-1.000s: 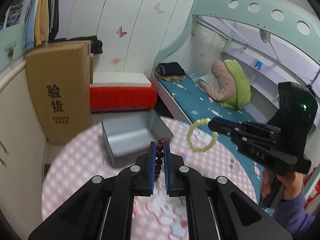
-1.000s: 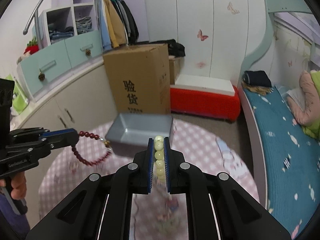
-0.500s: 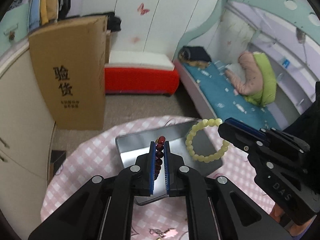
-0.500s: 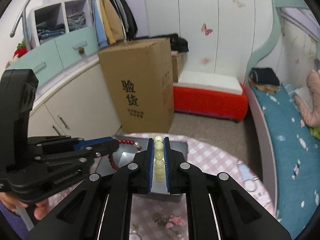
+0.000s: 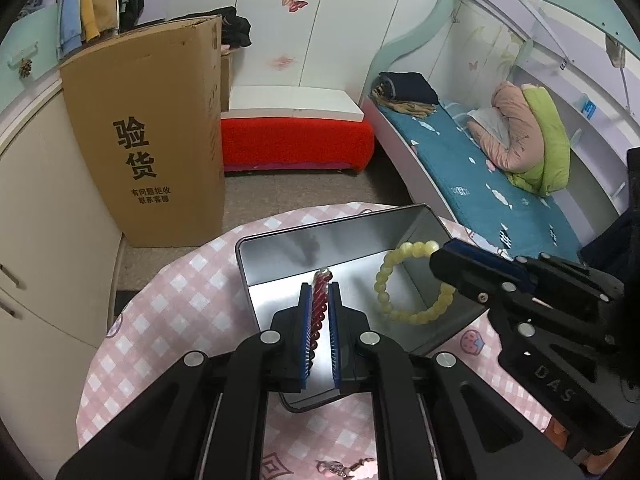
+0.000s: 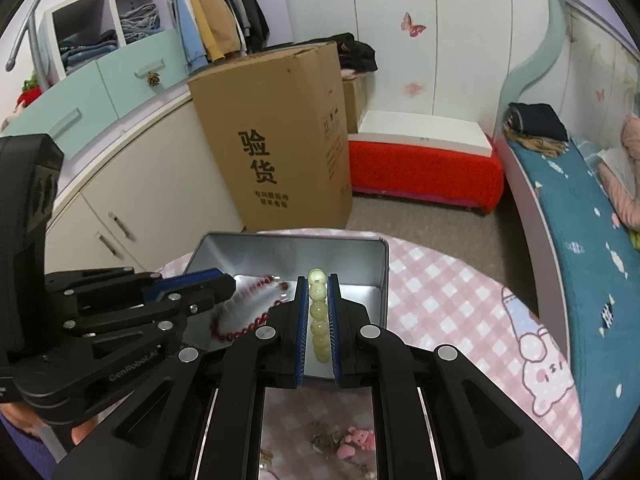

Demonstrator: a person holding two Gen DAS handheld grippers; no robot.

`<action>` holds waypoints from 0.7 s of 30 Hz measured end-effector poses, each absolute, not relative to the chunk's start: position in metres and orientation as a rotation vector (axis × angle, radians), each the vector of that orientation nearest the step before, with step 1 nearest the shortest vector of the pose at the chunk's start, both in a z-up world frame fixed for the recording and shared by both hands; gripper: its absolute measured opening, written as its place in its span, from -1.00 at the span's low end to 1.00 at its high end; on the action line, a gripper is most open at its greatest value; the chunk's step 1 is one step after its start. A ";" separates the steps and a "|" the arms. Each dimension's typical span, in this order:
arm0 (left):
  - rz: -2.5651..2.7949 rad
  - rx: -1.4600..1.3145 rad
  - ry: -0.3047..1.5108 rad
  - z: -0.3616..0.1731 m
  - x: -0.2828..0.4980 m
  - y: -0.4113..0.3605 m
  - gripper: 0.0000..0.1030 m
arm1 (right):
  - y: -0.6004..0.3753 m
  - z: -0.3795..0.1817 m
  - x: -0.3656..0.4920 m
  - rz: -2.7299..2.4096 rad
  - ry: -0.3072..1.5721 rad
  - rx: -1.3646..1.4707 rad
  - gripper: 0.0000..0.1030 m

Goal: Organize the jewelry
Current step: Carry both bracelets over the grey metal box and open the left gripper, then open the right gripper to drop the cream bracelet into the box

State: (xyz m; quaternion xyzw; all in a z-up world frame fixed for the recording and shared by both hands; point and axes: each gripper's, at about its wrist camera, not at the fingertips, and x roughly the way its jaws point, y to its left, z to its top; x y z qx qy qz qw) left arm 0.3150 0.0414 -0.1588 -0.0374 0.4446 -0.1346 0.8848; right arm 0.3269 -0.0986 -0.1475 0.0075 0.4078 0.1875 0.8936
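Left gripper (image 5: 319, 312) fingers pinch red bracelet (image 6: 248, 316); right gripper (image 6: 319, 312) fingers pinch yellow bracelet (image 5: 412, 280). Both hang over open tin (image 5: 352, 236), seemingly for release.

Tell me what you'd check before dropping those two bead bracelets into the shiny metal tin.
1. Left gripper clamps the dark red bead bracelet: ok.
2. Right gripper clamps the pale yellow bead bracelet: ok.
3. Open silver metal tin lies under both bracelets: ok.
4. Tin floor free of other items: ok where visible.
5. Bracelets hang apart, not tangled: ok.
6. Whether the beads already touch the tin floor: cannot tell.
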 end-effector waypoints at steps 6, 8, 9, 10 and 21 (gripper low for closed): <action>-0.272 -0.082 0.908 -0.154 0.309 0.042 -0.47 | -0.099 -0.157 0.325 0.377 0.867 0.012 -0.80; -0.277 -0.089 0.902 -0.151 0.307 0.042 -0.41 | -0.102 -0.158 0.324 0.374 0.868 0.017 -0.80; -0.276 -0.093 0.897 -0.149 0.305 0.043 -0.30 | -0.104 -0.158 0.324 0.371 0.870 0.019 -0.80; -0.272 -0.095 0.892 -0.147 0.303 0.045 -0.25 | -0.105 -0.158 0.323 0.368 0.870 0.023 -0.78; -0.245 -0.093 0.815 -0.122 0.259 0.059 -0.02 | -0.114 -0.138 0.302 0.319 0.823 0.031 0.04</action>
